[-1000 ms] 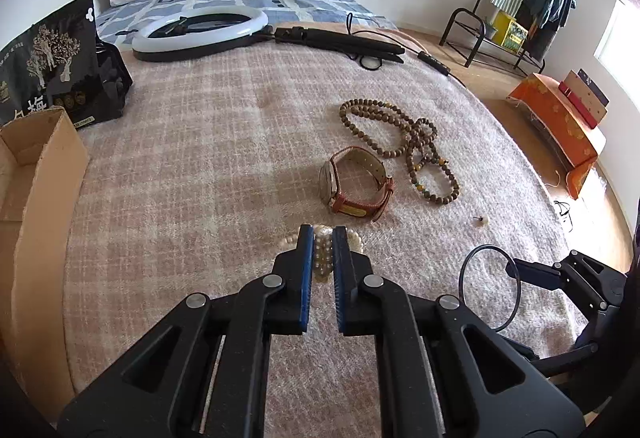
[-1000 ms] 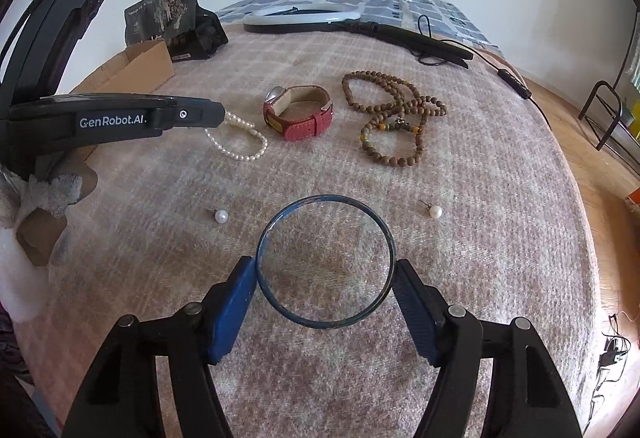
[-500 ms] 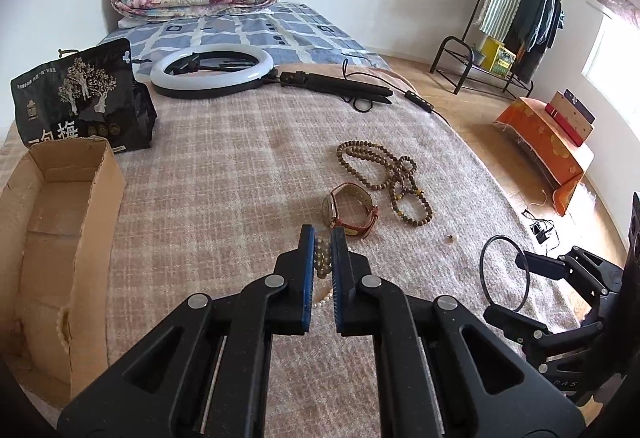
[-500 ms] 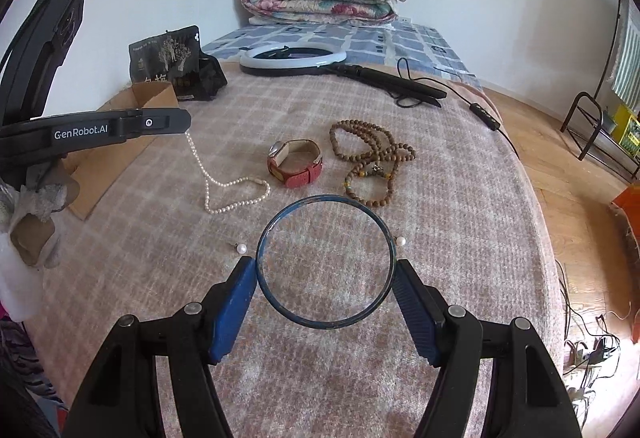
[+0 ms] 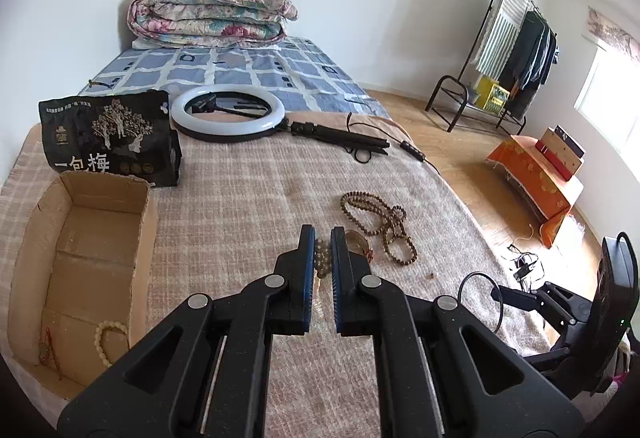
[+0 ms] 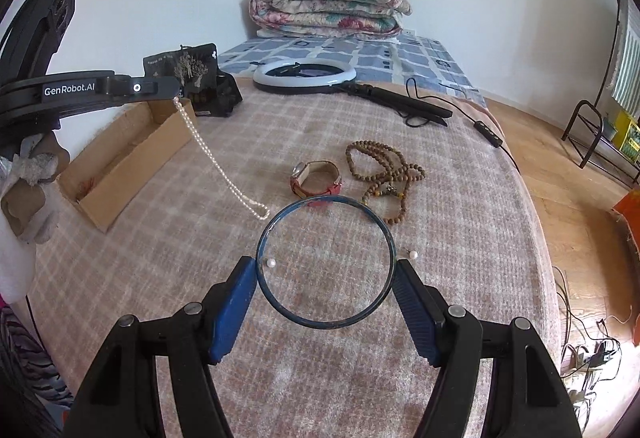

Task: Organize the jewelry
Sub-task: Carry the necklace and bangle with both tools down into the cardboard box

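Matte black plastic left gripper (image 5: pixel 320 238), blue ribbed pads (image 5: pixel 307 270), silver screws at pivots; matching right gripper (image 6: pixel 325 278); white "GenRobot.AI" lettering at 9 o'clock

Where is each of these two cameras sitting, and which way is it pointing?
Left wrist: rides on the left gripper, looking along its fingers at the bed; they pinch a pearl necklace; the cardboard box lies left.
Right wrist: rides on the right gripper, facing the same bed; its fingers clamp a dark bangle; the left gripper enters from the left.
Both show: watch, wooden beads, ring light, folded quilt.
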### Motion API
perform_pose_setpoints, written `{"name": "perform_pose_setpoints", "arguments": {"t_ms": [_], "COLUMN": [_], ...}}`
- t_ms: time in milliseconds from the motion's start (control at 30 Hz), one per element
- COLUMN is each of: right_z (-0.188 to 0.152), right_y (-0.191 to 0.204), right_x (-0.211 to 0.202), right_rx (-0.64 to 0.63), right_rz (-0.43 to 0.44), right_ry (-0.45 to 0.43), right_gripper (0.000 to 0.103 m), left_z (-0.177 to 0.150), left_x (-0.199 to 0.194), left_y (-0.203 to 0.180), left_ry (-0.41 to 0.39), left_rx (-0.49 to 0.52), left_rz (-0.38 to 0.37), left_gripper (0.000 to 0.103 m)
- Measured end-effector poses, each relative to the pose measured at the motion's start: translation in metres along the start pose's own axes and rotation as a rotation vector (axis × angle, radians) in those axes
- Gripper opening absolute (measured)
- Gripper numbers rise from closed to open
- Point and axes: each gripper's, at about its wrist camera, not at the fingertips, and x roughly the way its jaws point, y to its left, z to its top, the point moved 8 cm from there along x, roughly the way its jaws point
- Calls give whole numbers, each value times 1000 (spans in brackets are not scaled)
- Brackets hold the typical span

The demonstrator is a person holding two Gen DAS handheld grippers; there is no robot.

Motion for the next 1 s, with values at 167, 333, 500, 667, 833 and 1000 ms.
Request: {"name": "perform_pose_setpoints", "arguments": {"t_ms": [167,333,500,667,833,1000], "right_z": [17,36,53,67,79,89], "right_y": [19,47,79,112,145,179], "right_x": [-4,-5,-1,11,24,38], "right_rx": [-2,-17,-44,-73,-100,-139], "right_rz": [28,67,112,154,194,233], "right_ry": [-23,-45,-59,-54,-47,-38], "right_gripper": [71,71,71,71,71,71], "left_z": [22,46,59,56,46,33], "left_x": [-31,-67,-91,-105,-113,-117], "left_y": [15,36,73,112,145,174], "left_ry": [-67,-151,-193,-202,-192,-172], "left_rx": [-17,-27,-78,-104,-106,-119], "left_rz": [-4,16,38,92,152,193], "left_gripper": [5,5,5,5,5,5]}}
